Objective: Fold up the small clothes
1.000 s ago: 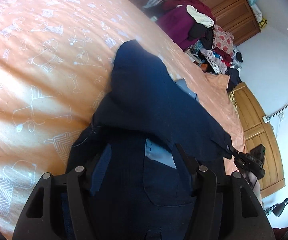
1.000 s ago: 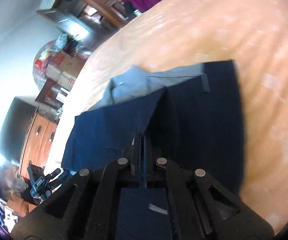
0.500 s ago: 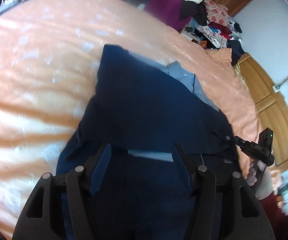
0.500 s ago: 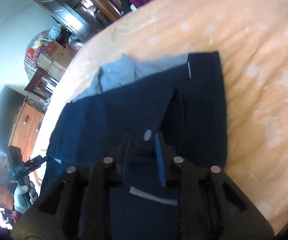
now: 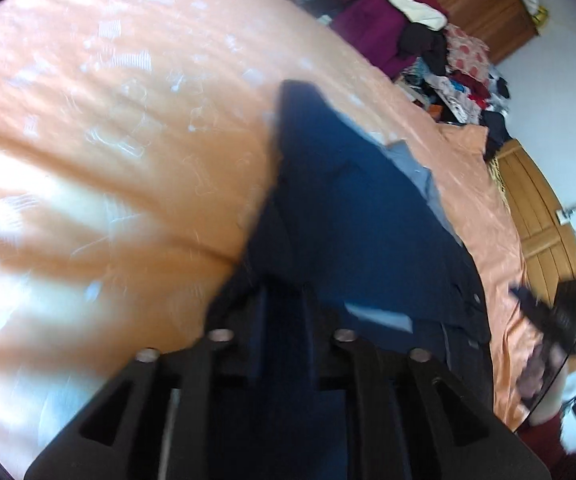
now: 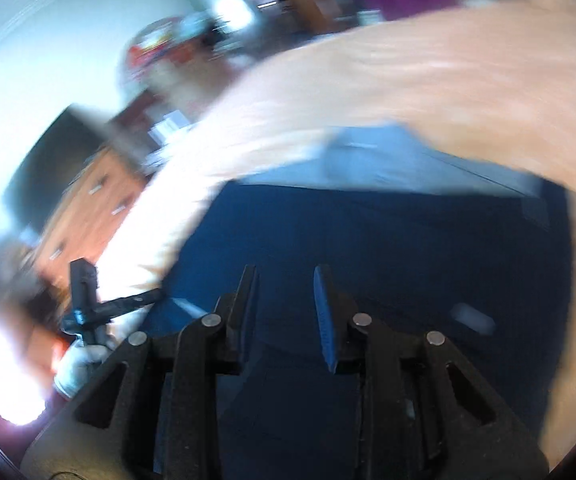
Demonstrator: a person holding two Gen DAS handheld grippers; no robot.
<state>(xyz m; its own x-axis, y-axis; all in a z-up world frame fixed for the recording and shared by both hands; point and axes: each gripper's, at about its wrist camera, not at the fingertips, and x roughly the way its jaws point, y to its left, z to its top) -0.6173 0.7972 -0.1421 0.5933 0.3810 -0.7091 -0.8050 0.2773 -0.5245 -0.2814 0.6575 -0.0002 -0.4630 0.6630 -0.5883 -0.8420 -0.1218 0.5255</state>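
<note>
1. The dark navy fabric garment with a pale blue lining (image 5: 351,216) lies on the bed, spread over the orange patterned bedsheet (image 5: 128,120), with one layer folded over another. In the right wrist view its pale blue inner panel (image 6: 387,160) peeks out along the far edge.

2. The left tongs (image 5: 284,320) are narrowed around a ridge of navy cloth that runs up between the fingers; they appear to have hold of it, though blur hides the exact contact. Keep that pinch steady so the fold line does not wander.

3. The right tongs (image 6: 284,300) stand partly open above the garment with nothing between the fingers, so that corner seems to be released. Lift this tool straight up and clear, so a fingertip does not snag the top layer and drag it.

4. The step in hand looks like laying the fold flat. Judging by the blur, both tools are moving fast; slower travel would let the cloth settle without ballooning.

5. Before the left tongs let go, lower the held edge until it meets the layer beneath, aligned with the near edge.

6. The heap of mixed clothes (image 5: 419,40) beyond the bed is well apart and no hindrance.
</note>
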